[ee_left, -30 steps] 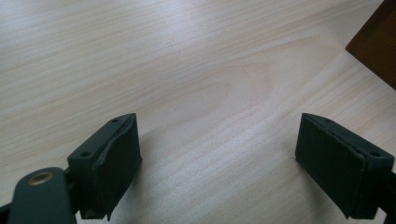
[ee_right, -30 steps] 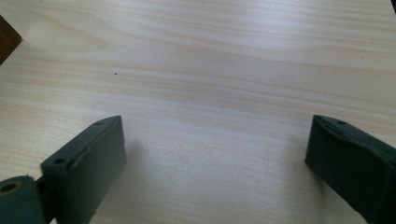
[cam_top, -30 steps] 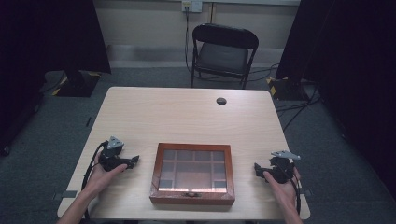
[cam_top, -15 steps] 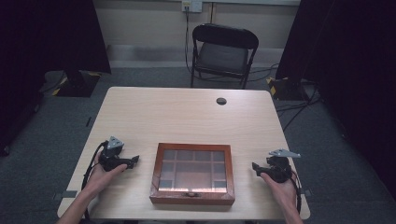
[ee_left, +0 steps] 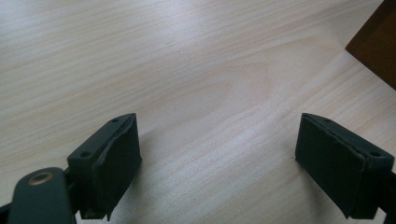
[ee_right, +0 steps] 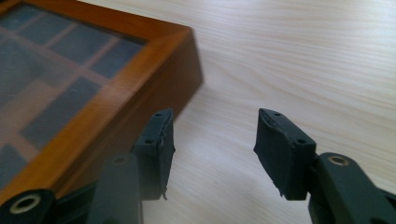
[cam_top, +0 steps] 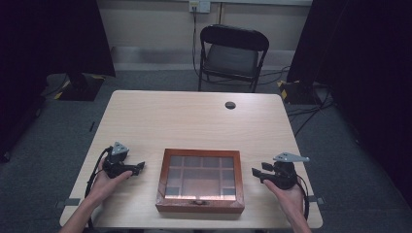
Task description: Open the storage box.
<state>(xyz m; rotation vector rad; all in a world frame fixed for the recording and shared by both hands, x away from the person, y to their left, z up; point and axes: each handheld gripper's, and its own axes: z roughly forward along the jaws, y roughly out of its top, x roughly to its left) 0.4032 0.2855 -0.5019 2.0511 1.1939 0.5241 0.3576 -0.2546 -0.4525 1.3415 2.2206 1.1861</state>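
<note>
Between my two hands on the tabletop point(cam_top: 194, 121) sits the wooden box point(cam_top: 200, 180), glass lid down, little latch on the edge nearest me. My left tongs point(cam_top: 140, 166) are spread wide with nothing in them, parked just off the box's left side. My right tongs point(cam_top: 256, 171) have just been closing and now stand half spread, nothing between them, the box's side just beside one pad point(ee_right: 159, 149).

What worries me: the right tongs are close to the box's corner point(ee_right: 187, 56), so if I swing in at this angle a pad could clip the frame and shove the whole box sideways instead of getting hold of it. The lid is glass too, so a hard poke down on it would be a bad idea. And the latch is small, so half-spread tongs could easily slip off it.

Count, for the record: one box, two tongs, one folding chair point(cam_top: 233, 53) behind the tabletop, one small dark round spot point(cam_top: 230, 105) near the far edge. Through the glass I can see compartments, can't count them for sure.
</note>
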